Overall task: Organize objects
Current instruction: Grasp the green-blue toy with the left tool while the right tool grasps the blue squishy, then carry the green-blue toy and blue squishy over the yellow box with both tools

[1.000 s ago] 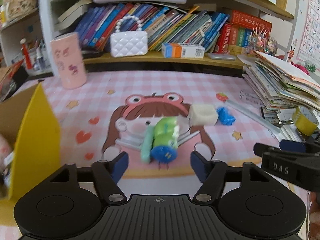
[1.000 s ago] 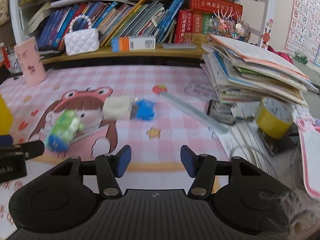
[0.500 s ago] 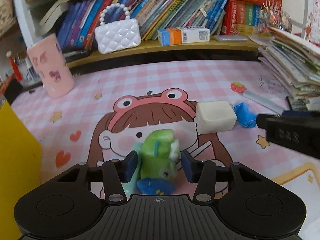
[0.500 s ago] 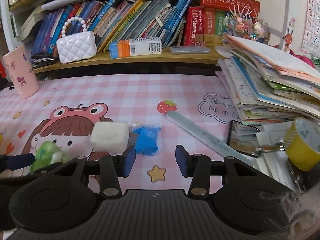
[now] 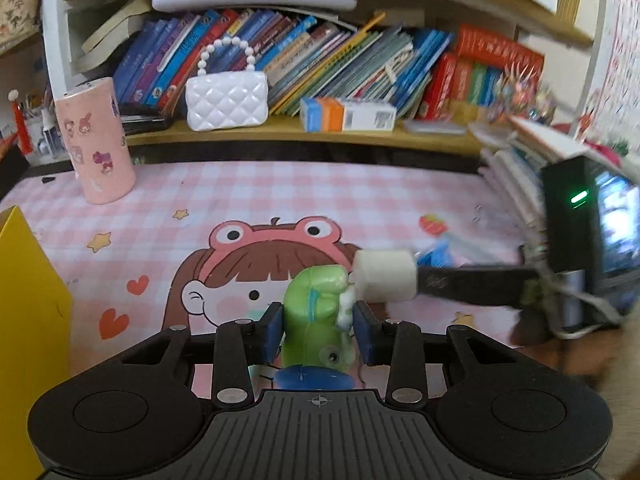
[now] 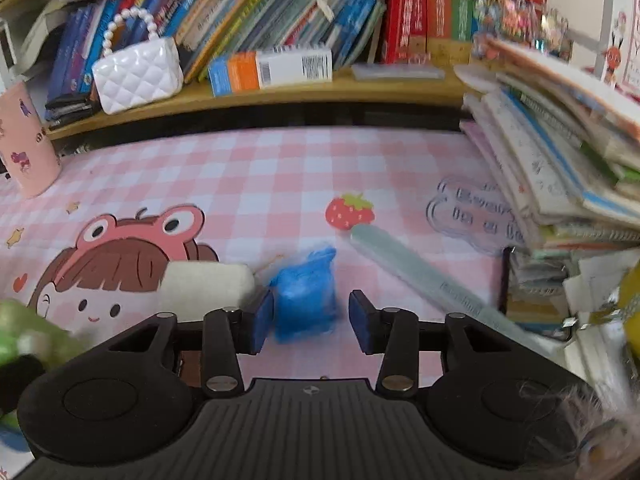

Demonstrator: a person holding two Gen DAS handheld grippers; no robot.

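Note:
My left gripper (image 5: 318, 330) is shut on a green frog toy (image 5: 316, 320) with a blue base, held just above the pink mat. A white foam block (image 5: 386, 276) lies right behind it. My right gripper (image 6: 310, 320) is open, with its fingers on either side of a small blue crumpled packet (image 6: 306, 298) on the mat; I cannot tell if the pads touch it. The white block (image 6: 206, 286) lies just left of the packet. The right gripper's finger shows in the left wrist view (image 5: 472, 280) beside the block.
A yellow box (image 5: 28, 320) stands at the left edge. A pink cup (image 5: 98, 144) stands at the back left. A pale ruler (image 6: 424, 280) lies right of the packet. A tall stack of books and papers (image 6: 560, 152) fills the right side. A bookshelf (image 5: 280, 136) runs along the back.
My left gripper has closed on the green frog toy. My right gripper has moved forward and down so its fingers now straddle the blue packet.

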